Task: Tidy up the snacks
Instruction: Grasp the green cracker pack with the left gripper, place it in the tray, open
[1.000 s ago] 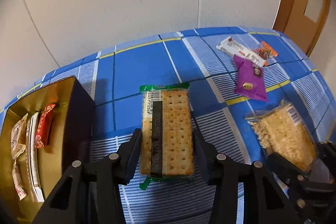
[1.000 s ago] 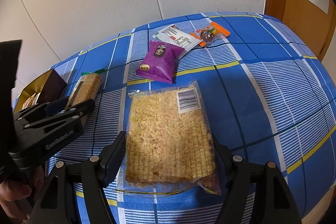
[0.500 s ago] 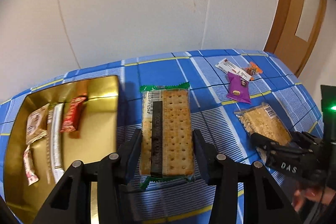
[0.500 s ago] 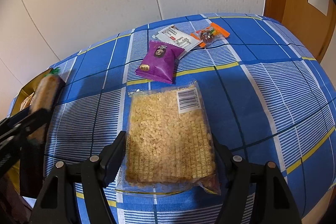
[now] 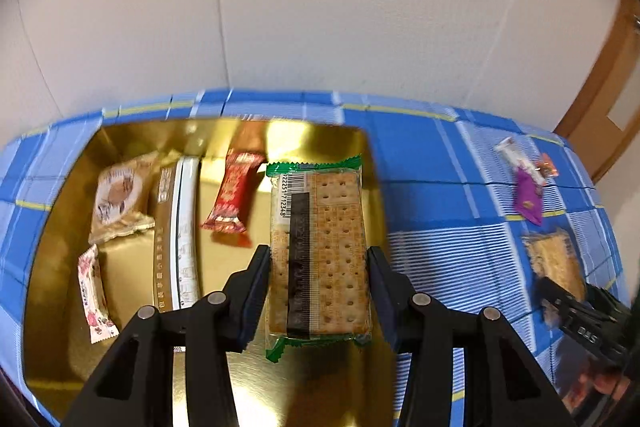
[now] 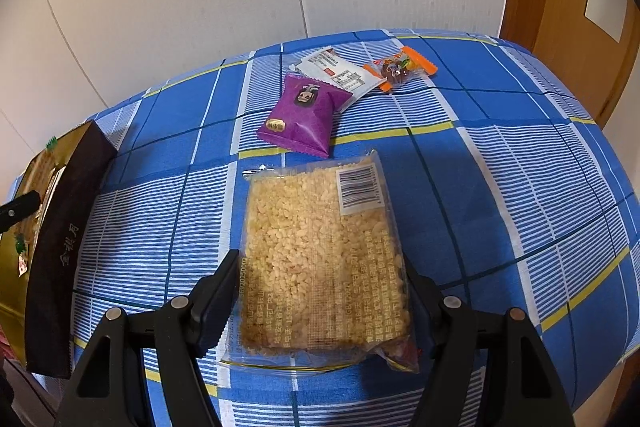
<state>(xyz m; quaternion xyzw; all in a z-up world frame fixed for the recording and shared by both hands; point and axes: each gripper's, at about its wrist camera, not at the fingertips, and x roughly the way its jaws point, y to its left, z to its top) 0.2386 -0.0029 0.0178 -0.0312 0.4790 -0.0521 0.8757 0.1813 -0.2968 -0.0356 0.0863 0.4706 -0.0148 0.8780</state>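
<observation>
Green-edged clear wrap shows the cracker pack point(image 5: 320, 251), square perforated biscuits, clamped between the left gripper point(image 5: 318, 291) fingers above the gold box point(image 5: 132, 359). Inside lie a red bar point(image 5: 232, 193), a beige pouch point(image 5: 118, 197) and a long brown-and-white pack point(image 5: 178, 235). Right gripper point(image 6: 320, 299) is closed against the puffed-rice pack point(image 6: 320, 255) lying on the blue checked cloth point(image 6: 500, 167).

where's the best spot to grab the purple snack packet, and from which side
Take the purple packet across its puffy middle, jaws closing on its two long side edges, coming straight down from above. It lies flat on the blue checked cloth, so there is no gap beneath. Stay off its far corner, which appears to overlap the white packet.
</observation>
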